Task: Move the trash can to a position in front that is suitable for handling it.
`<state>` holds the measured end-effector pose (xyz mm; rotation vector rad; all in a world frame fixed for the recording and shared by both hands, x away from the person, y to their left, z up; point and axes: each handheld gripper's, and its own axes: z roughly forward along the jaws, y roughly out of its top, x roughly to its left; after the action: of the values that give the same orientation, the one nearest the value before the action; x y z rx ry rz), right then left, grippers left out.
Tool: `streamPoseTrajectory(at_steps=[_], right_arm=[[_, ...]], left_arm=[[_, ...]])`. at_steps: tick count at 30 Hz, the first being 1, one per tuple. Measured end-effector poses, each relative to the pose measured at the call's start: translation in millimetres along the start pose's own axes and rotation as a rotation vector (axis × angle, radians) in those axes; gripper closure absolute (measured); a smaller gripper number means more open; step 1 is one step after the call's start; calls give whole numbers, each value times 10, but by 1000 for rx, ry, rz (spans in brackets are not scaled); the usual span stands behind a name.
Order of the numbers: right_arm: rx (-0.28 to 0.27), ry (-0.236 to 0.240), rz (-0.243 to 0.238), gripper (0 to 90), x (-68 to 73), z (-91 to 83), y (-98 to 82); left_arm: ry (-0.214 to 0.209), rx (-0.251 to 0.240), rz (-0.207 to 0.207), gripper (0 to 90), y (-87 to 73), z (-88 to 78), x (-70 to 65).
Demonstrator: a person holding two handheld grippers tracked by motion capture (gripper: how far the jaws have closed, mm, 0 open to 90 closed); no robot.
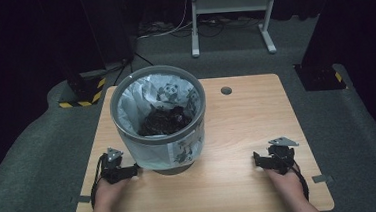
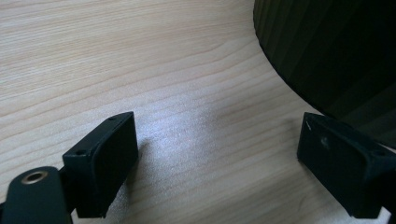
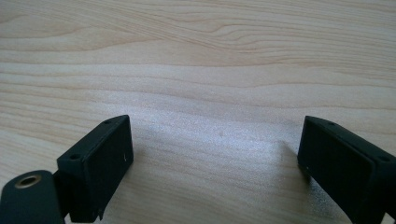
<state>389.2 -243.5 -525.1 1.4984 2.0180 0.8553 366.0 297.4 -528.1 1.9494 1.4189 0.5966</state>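
A grey round bin [image 1: 159, 119] stands on the left half of the wooden table [image 1: 247, 117]. It is lined with a white bag printed with a panda, and dark rubbish lies inside. My left gripper [image 1: 133, 171] rests on the table just left of the bin's base, jaws open with bare wood between them [image 2: 217, 154]. The bin's dark wall [image 2: 336, 51] fills the upper right of the left gripper view. On the right side of the table my right gripper [image 1: 258, 162] lies open, and only table wood shows between its jaws [image 3: 215, 154].
A round cable hole [image 1: 226, 90] sits in the table behind the bin. Beyond the table are a white metal stand [image 1: 229, 13] with cables, dark posts and a yellow-and-black striped base [image 1: 82, 96] on grey carpet.
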Motion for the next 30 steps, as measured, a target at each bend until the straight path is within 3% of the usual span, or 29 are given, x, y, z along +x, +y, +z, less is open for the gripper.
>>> streamPoseTrajectory(at_steps=[8, 16, 26, 30], right_arm=[[1, 4, 0, 101, -16, -15, -13], [0, 9, -4, 103, -21, -16, -15], [-8, 25, 3, 118, -49, -22, -15], [-19, 33, 3, 124, -36, -49, 0]], left_arm=[[2, 4, -1, 109, 9, 10, -5], [-35, -18, -55, 110, -8, -15, 49], [-28, -12, -47, 109, -4, -14, 41], [-1, 12, -34, 103, 17, -8, 27]])
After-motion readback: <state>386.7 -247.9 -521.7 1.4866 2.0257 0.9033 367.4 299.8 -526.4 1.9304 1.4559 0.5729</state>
